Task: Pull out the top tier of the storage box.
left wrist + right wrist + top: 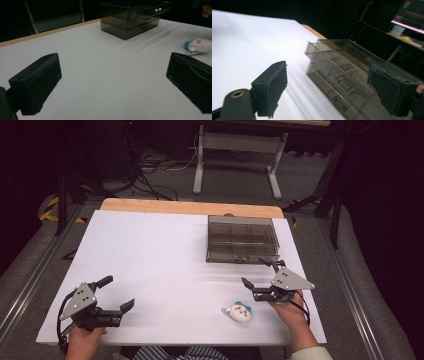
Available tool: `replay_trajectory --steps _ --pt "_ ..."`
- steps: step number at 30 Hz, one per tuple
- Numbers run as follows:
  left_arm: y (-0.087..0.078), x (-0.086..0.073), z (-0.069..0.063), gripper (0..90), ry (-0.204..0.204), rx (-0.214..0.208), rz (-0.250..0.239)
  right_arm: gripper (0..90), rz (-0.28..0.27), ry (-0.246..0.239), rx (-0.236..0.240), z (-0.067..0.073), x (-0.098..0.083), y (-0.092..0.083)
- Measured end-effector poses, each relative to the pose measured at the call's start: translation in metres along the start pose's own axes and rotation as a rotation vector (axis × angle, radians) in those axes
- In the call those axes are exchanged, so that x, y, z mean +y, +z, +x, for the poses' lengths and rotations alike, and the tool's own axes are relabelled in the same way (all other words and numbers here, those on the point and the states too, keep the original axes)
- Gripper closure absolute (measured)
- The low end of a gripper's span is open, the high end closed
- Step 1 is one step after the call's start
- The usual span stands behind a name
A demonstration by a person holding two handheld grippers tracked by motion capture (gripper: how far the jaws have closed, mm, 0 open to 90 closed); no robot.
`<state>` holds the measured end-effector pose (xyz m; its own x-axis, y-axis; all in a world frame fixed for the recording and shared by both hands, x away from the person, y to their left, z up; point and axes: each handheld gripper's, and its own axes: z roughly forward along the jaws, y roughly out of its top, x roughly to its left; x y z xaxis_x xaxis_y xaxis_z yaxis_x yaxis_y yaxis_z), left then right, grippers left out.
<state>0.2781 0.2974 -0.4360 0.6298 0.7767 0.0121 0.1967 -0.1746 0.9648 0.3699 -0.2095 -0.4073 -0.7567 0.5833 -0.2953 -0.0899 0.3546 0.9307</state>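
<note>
Your right gripper (261, 279) hangs just in front of the smoky drawer box (242, 239), jaws wide apart and holding nothing; one of the upper drawers sticks out a little toward it, so you seem to be working on that drawer. The small plush toy (237, 312) lies on the white table (150, 250) just beside your right hand, probably waiting to go inside. Your left gripper (116, 295) rests near the front left edge, also wide open and empty, well apart from both.
</note>
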Motion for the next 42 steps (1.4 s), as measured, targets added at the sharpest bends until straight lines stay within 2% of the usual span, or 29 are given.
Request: replay_trajectory --steps 4,8,12,14,18,21,24,26,28,30,35,42 --pt "0.000 0.000 0.000 0.8 0.000 0.001 -0.001 16.6 -0.003 0.073 0.072 -0.003 -0.001 0.001" --pt "0.000 0.000 0.000 0.8 0.001 0.001 0.000 16.0 0.007 0.124 0.114 -0.005 -0.002 0.004" --pt "0.000 0.000 0.000 0.8 0.000 0.002 -0.001 13.5 0.011 0.184 0.137 -0.009 -0.002 0.004" --pt "0.000 0.000 0.000 0.8 0.000 0.002 -0.001 11.4 0.025 0.223 0.154 -0.011 -0.001 0.005" --pt "-0.001 0.000 0.000 0.8 0.005 0.002 0.002 7.9 0.062 0.268 0.180 -0.014 -0.002 0.007" --pt "-0.001 0.000 0.000 0.8 0.004 0.002 0.002 4.4 0.093 0.290 0.163 -0.015 -0.001 0.006" --pt "-0.001 0.000 0.000 0.8 0.003 0.002 0.004 0.0 0.093 0.321 0.173 -0.018 0.000 0.004" --pt "-0.001 0.000 0.000 0.7 0.003 0.004 0.002 0.0 0.083 0.317 0.195 -0.019 -0.001 0.001" --pt "-0.001 0.000 0.000 0.7 0.002 0.004 0.002 0.0 0.102 0.300 0.183 -0.019 0.000 0.000" --pt "-0.001 0.000 0.000 0.7 -0.002 0.003 0.000 1.5 0.126 0.288 0.196 -0.019 -0.001 0.000" --pt "0.000 0.000 0.000 0.7 0.001 0.004 -0.002 18.8 0.187 0.248 0.188 -0.022 0.005 -0.001" --pt "0.000 0.000 0.000 0.7 0.000 0.005 0.001 35.1 0.276 0.181 0.245 -0.033 0.017 0.002"
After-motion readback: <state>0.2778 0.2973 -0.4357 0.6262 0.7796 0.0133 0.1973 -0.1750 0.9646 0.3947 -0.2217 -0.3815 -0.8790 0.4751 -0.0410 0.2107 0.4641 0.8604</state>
